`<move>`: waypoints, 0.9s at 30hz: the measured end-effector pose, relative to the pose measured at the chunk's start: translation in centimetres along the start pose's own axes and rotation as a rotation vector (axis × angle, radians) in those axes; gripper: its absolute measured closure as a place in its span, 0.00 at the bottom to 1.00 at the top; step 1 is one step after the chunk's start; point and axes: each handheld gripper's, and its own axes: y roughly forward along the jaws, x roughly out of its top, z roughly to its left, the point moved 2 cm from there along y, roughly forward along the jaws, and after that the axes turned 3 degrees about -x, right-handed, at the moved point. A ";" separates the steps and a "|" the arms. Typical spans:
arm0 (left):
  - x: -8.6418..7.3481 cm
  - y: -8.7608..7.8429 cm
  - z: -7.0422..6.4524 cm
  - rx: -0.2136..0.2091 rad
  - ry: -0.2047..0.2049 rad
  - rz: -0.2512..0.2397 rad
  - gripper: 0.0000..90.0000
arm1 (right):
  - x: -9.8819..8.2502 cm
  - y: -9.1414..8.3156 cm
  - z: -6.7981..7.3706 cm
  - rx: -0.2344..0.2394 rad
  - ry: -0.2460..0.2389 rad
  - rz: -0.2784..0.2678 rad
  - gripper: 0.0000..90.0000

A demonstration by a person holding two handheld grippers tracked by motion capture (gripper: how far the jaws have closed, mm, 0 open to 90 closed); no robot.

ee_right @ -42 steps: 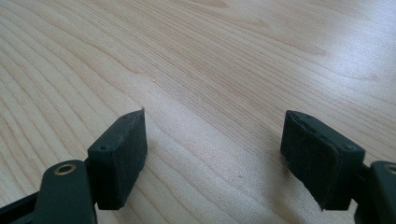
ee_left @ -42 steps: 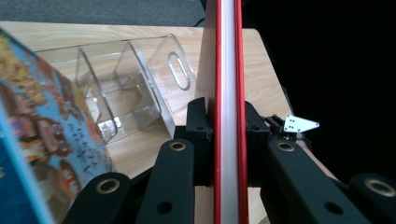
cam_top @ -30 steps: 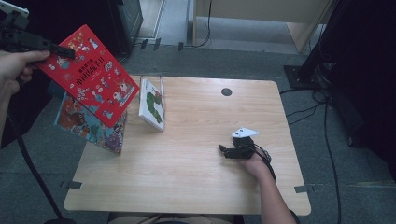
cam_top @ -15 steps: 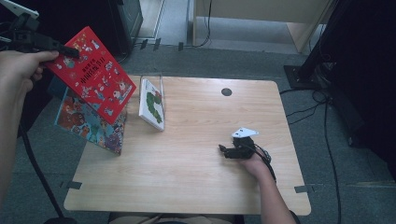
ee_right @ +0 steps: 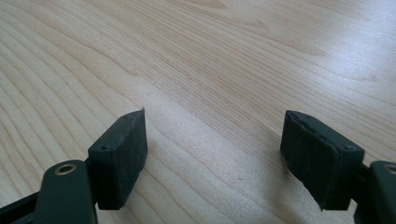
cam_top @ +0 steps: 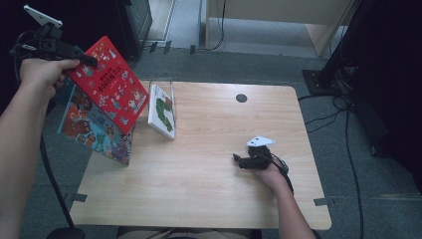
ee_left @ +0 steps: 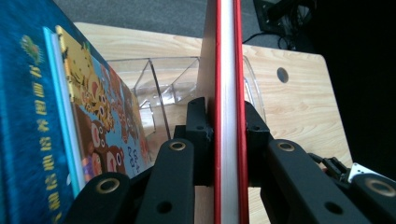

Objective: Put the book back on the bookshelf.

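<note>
1. Red-covered picture book (cam_top: 107, 82) hangs tilted in the air past the table's left edge, clenched at its upper corner by the left gripper (cam_top: 89, 61); in the left gripper view the black pads (ee_left: 201, 135) press on both covers, with the white page edge of the book (ee_left: 227, 112) running straight up between them.
2. Just below and behind that gripper, a blue picture book (cam_top: 94, 127) leans at the table's left edge; in the left gripper view its blue cover (ee_left: 28, 116) stands close on the left of the jaws.
3. Beyond the jaw tips in the left gripper view sits a clear plastic book stand (ee_left: 163, 84) with upright dividers, resting on the wooden table (ee_left: 299, 107).
4. Right of the held book, in the high view, a white book with a green caterpillar picture (cam_top: 162, 110) stands in that stand.
5. Well apart to the right, the right gripper (cam_top: 240, 160) rests low on the table (cam_top: 199, 189), its jaws spread wide with nothing but bare wood between them; the right gripper view shows the two pads (ee_right: 119, 154) far apart just above the grain.
</note>
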 end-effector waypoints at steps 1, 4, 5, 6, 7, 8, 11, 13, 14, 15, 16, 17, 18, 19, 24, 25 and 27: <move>0.0 0.0 0.0 0.000 0.000 0.000 0.88 | 0.0 0.0 0.0 0.001 0.001 0.000 0.25; 0.2 1.1 0.2 0.014 -0.004 0.010 0.88 | 0.1 0.1 0.1 -0.002 0.008 -0.003 0.26; 0.2 1.1 0.2 0.014 -0.004 0.010 0.88 | 0.1 0.1 0.1 -0.002 0.008 -0.003 0.26; 0.2 1.6 0.4 0.016 -0.016 0.012 0.88 | 0.1 0.1 0.1 -0.002 0.007 -0.004 0.26; 0.3 1.8 0.5 0.015 -0.022 0.013 0.88 | 0.1 0.2 0.1 -0.002 0.008 -0.005 0.26; 0.3 2.0 0.5 0.017 -0.024 0.016 0.88 | 0.1 0.2 0.1 -0.002 0.008 -0.005 0.26; 0.3 2.6 0.7 0.018 -0.030 0.015 0.88 | 0.1 0.1 0.1 -0.001 0.007 -0.004 0.26; 0.3 3.0 0.8 0.022 -0.037 0.015 0.88 | 0.1 0.1 0.1 0.000 0.009 -0.003 0.26; 0.3 3.3 0.8 0.023 -0.035 0.021 0.88 | 0.1 0.1 0.1 0.000 0.010 -0.003 0.26; 0.3 3.7 0.8 0.023 -0.036 0.027 0.88 | 0.1 0.1 0.1 0.000 0.008 -0.002 0.26; 0.3 3.7 0.8 0.023 -0.036 0.027 0.88 | 0.1 0.1 0.1 0.000 0.009 -0.003 0.26; 0.4 4.1 0.8 0.027 -0.034 0.029 0.88 | 0.1 0.1 0.1 -0.002 0.007 -0.004 0.26; 0.4 4.2 0.8 0.031 -0.035 0.031 0.88 | 0.1 0.1 0.1 -0.002 0.007 -0.004 0.26; 0.4 4.2 0.8 0.031 -0.035 0.031 0.88 | 0.1 0.1 0.1 -0.002 0.007 -0.004 0.26; 0.3 5.1 1.1 0.036 -0.045 0.037 0.88 | 0.1 0.1 0.1 0.001 0.007 -0.003 0.26; 0.2 5.3 1.1 0.039 -0.047 0.040 0.88 | 0.1 0.1 0.1 0.000 0.005 -0.005 0.27; 0.2 5.6 1.1 0.038 -0.045 0.045 0.88 | 0.1 0.1 0.1 0.001 0.004 -0.005 0.27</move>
